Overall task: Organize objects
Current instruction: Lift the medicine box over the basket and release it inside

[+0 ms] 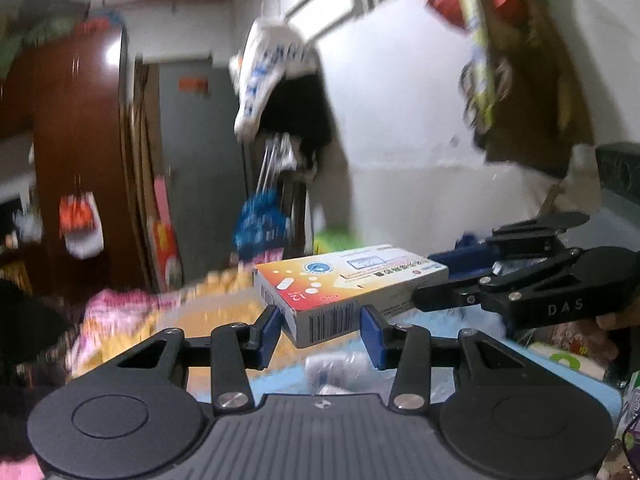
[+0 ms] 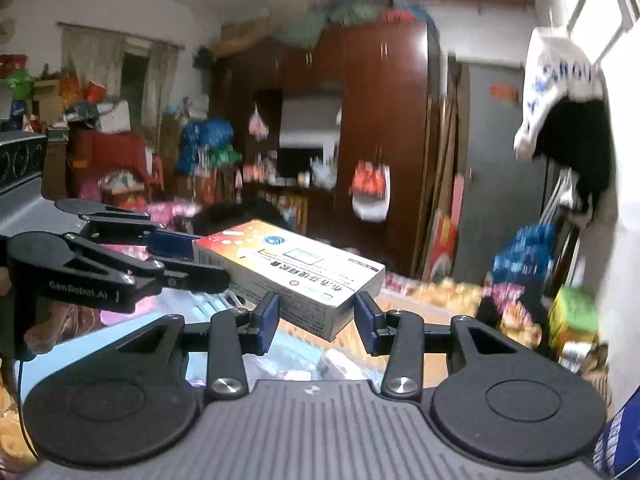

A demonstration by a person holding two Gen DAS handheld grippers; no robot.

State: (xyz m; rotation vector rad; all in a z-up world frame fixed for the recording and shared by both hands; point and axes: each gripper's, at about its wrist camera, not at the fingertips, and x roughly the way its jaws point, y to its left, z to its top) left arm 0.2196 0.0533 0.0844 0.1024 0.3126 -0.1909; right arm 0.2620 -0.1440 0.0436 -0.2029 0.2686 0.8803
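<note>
A white, orange and red medicine box (image 1: 340, 284) is held in the air between both grippers. In the left wrist view my left gripper (image 1: 322, 330) has its blue pads on either side of the box's near end, with small gaps showing. The right gripper (image 1: 452, 280) reaches in from the right and is shut on the box's far end. In the right wrist view the same box (image 2: 296, 272) sits between my right gripper's (image 2: 316, 320) pads, and the left gripper (image 2: 192, 256) clamps its far left end.
Below the box is a cluttered surface with plastic bags and packets (image 1: 340, 368) on a blue sheet. A brown wardrobe (image 2: 380, 140), hanging bags (image 2: 370, 190) and a white wall with hung clothes (image 1: 280, 92) lie behind. Green packets (image 2: 572, 316) sit at the right.
</note>
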